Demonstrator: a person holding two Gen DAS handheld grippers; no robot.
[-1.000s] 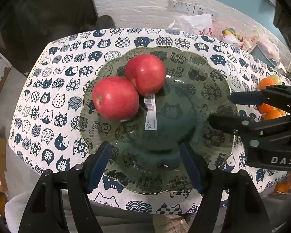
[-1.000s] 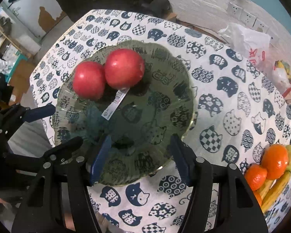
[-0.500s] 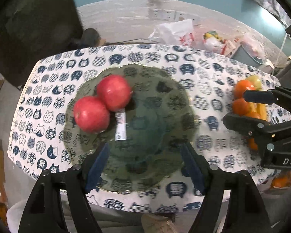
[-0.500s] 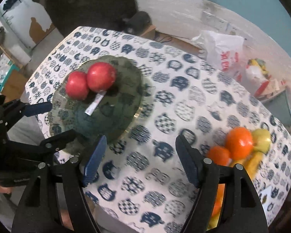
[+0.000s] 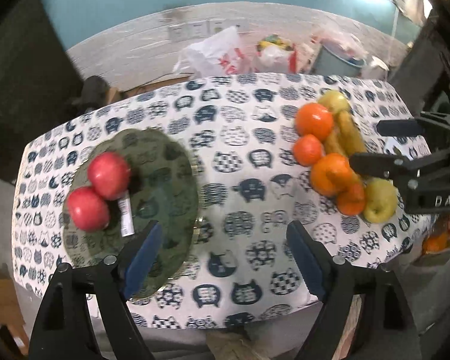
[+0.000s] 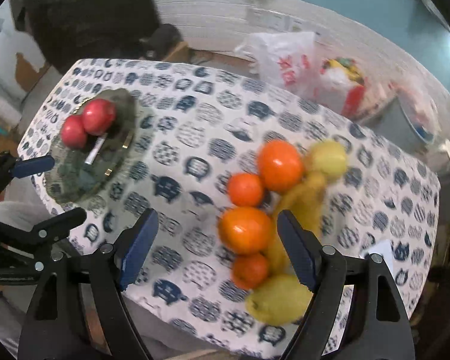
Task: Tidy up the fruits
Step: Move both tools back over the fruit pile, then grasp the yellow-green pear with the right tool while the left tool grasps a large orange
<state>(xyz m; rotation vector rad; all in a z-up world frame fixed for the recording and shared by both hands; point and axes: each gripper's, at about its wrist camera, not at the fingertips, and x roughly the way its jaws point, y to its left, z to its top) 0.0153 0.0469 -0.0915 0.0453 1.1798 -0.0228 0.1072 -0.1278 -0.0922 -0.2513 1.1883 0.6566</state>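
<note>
Two grippers were in view, both with jaws spread wide and nothing between the pads. Left gripper [image 5: 222, 258] hung over the near edge of the table [image 5: 225, 162], its left pad overlapping the near rim of the green glass plate [image 5: 162, 180] in the left wrist view; whether it touched the plate could not be told. Right gripper [image 6: 216, 246] hung over the near right part of the table, jaws apart, with the pile of fruit partly behind its right finger; contact with the fruit could not be told.

Fruit pile sat on the cat-print cloth, well apart from the plate: a yellow-green pear [image 6: 279, 298] nearest, then a small orange [image 6: 250, 270], a large orange [image 6: 244, 229], another small orange [image 6: 245, 189], a second large orange [image 6: 280, 165] and a far pear [image 6: 328, 159]. Yellow bananas [image 6: 306, 198] ran through the pile, smeared by motion blur, count unclear.

Two red apples [image 5: 109, 175] [image 5: 88, 208] lay touching each other on the far left part of the plate, beside a white barcode label [image 5: 126, 216].

Beyond the table, white plastic bags [image 5: 216, 54] lay against the wall; their contents were too blurred to name. Both views were soft throughout.
</note>
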